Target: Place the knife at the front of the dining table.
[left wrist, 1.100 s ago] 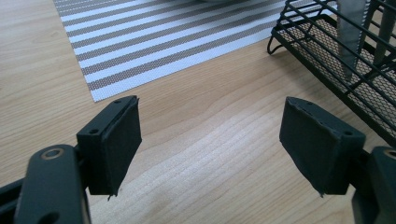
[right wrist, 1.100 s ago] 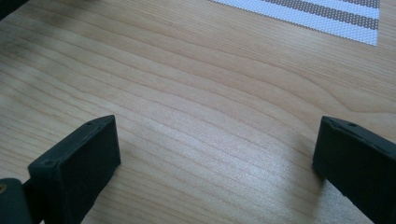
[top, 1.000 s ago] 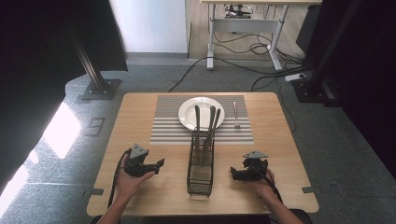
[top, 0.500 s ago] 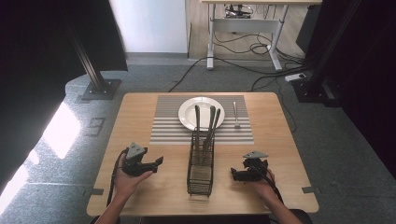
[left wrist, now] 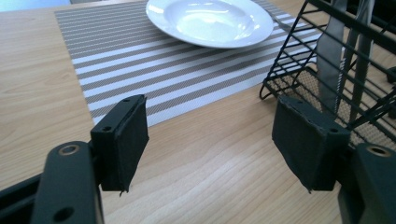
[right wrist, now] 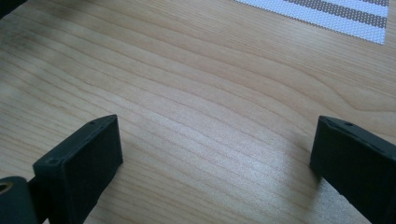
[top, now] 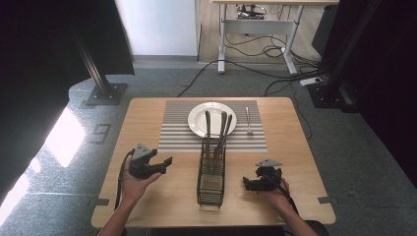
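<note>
A black wire cutlery caddy (top: 211, 177) stands mid-table with several utensils (top: 221, 130) upright in it. Behind it a white plate (top: 212, 119) rests on a striped placemat (top: 177, 135), and one utensil (top: 249, 120) lies on the mat to the plate's right. My left gripper (top: 164, 162) hovers left of the caddy, pointing at it. Its jaws (left wrist: 215, 140) are open and have just been closing a little with nothing between them. The caddy (left wrist: 336, 70) and plate (left wrist: 210, 21) lie ahead of it. My right gripper (top: 246, 183) sits right of the caddy, open (right wrist: 215, 149) over bare wood.
The wooden table (top: 147, 118) ends close to both hands at the front edge. Bare wood lies left and right of the caddy. Cables (top: 275, 73) and a desk frame stand on the floor beyond the far edge.
The left hand has shifted only slightly beside the caddy. The right hand and the things on the table have not moved.
</note>
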The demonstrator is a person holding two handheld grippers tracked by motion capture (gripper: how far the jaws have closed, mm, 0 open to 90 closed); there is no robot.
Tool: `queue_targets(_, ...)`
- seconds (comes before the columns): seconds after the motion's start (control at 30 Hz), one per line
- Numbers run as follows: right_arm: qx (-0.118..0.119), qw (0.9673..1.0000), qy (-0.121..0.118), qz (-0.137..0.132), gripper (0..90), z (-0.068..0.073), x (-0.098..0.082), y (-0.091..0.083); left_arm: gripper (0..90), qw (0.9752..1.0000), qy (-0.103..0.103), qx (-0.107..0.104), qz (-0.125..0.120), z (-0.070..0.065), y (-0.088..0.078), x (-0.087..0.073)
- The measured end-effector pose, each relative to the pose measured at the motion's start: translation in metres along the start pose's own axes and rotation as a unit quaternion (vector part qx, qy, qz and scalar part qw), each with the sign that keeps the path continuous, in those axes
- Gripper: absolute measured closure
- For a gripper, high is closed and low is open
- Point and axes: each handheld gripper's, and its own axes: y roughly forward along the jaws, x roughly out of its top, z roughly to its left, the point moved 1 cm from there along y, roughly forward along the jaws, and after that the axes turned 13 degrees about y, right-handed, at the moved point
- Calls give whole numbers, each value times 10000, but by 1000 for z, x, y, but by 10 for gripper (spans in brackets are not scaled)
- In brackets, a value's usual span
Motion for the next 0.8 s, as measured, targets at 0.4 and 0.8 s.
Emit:
queue_targets(0.4,16,10000,-22,-38,32,1,-1,0,346,9995,49,-263,-170,-6,5,21)
queue_targets(0.8,30,10000,-42,-47,47,2,-3,-2,376,9987,139,-335,-356,-8,15,56)
